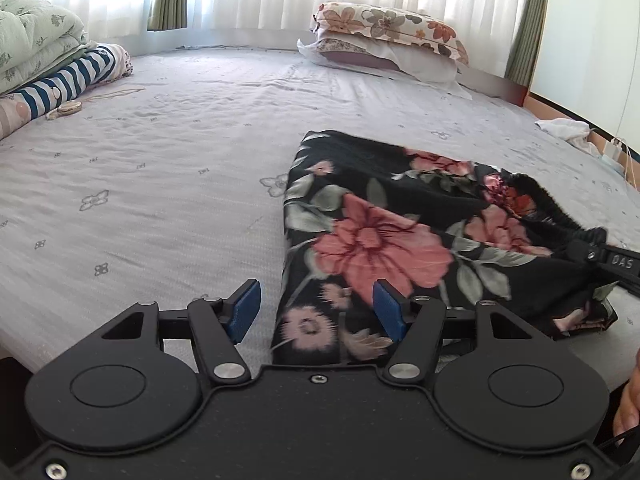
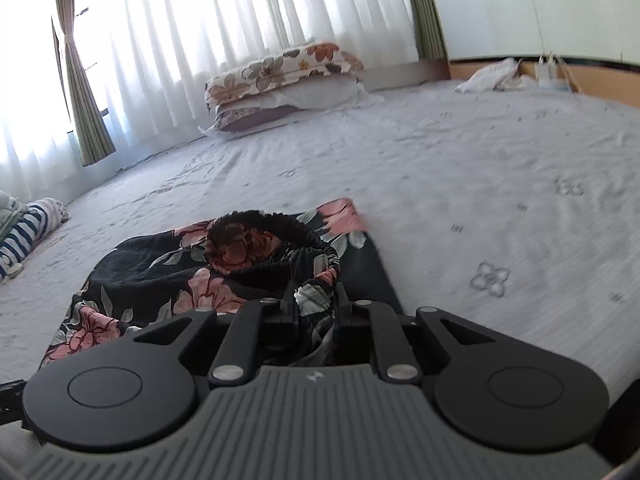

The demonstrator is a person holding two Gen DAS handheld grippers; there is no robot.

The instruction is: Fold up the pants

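Observation:
The black pants (image 1: 384, 232) with pink flowers lie folded in a block on the bed. My left gripper (image 1: 316, 308) is open, its blue pads (image 1: 244, 312) spread over the near left edge of the pants, holding nothing. My right gripper (image 2: 316, 312) is shut on a bunch of the pants' cloth (image 2: 312, 296) near the gathered black waistband (image 2: 264, 244). The right gripper also shows in the left wrist view (image 1: 596, 256) at the pants' right end. Its fingertips are hidden in the cloth.
The bed sheet (image 1: 160, 168) is pale grey with small flower prints. Stacked floral pillows (image 1: 388, 40) lie at the far side by the curtains. Folded quilt and striped cloth (image 1: 60, 76) lie far left. White cloth (image 1: 568, 128) and cables lie by the wooden rail at right.

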